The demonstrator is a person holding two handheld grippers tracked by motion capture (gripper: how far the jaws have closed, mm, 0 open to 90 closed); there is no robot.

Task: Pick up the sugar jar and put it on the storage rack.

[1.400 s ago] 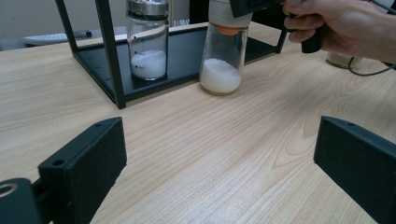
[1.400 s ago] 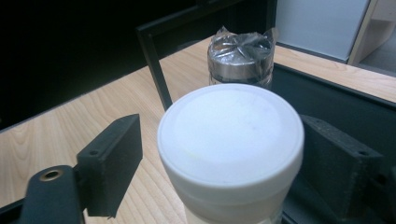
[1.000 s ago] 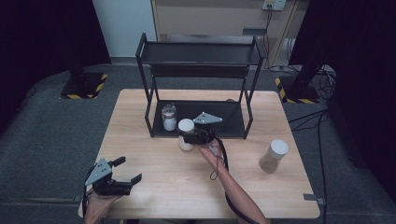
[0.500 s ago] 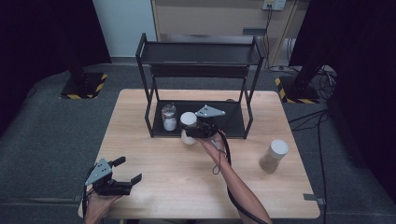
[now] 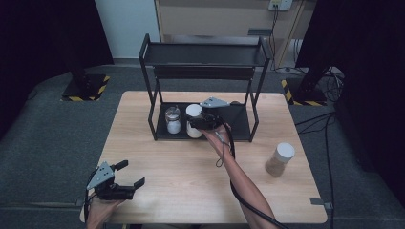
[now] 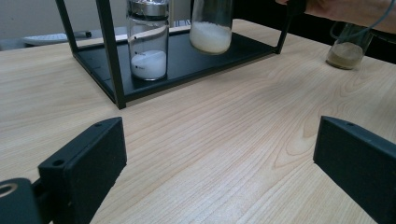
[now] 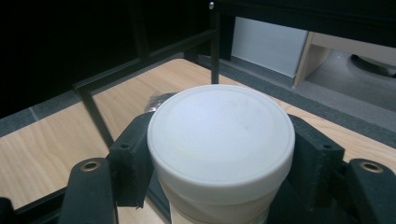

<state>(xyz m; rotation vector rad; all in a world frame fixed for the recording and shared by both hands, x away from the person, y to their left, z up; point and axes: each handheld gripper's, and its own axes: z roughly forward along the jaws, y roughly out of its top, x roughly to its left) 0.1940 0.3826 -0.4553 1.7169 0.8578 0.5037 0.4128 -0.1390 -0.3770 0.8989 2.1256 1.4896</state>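
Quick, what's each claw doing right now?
Left claw: open, holding nothing, low over the table.
Right claw: closed on the white-lidded jar.

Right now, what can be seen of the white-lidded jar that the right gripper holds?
The jar is a clear round container with a flat, matte white lid that looks like plastic, and white powder in its lower part. It stands upright, clamped just under the lid between the black jaws of the right gripper. It hangs clear of the black rack's lower tray, beside a metal-lidded jar that stands there. Nothing else touches it.
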